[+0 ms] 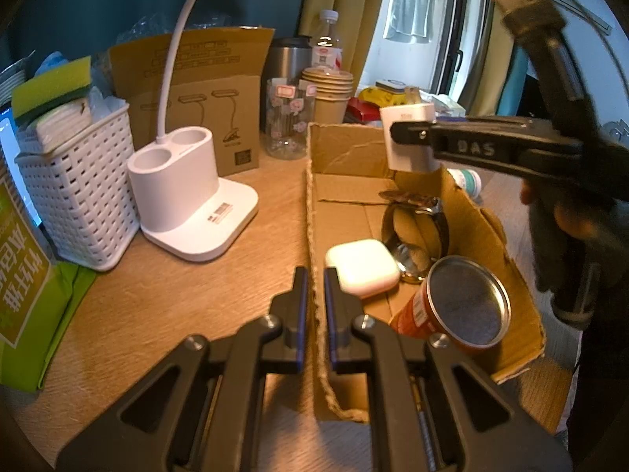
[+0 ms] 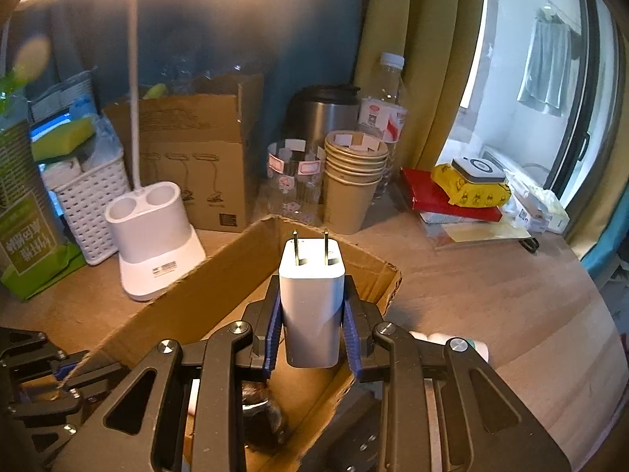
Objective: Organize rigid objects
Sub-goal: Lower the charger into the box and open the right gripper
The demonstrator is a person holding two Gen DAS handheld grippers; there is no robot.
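Note:
An open cardboard box (image 1: 334, 192) lies on the wooden desk. Inside it are a white earbud case (image 1: 361, 265), an orange can (image 1: 464, 303) on its side and a metal wristwatch (image 1: 416, 220). My left gripper (image 1: 316, 314) is shut on the box's near left wall, with the cardboard edge between its blue pads. My right gripper (image 2: 312, 306) is shut on a white plug charger (image 2: 312, 299), prongs pointing away, held above the box (image 2: 188, 299). In the left wrist view the charger (image 1: 409, 141) hangs over the box's far end, in the right gripper (image 1: 397, 133).
A white lamp base (image 1: 188, 204), a white woven basket (image 1: 78, 196) and a green carton (image 1: 23, 275) stand left of the box. Behind it are a printed carton (image 1: 204, 118), a glass jar (image 1: 289, 118), stacked paper cups (image 1: 330, 94), a water bottle (image 2: 385, 106) and a red book (image 2: 444, 196).

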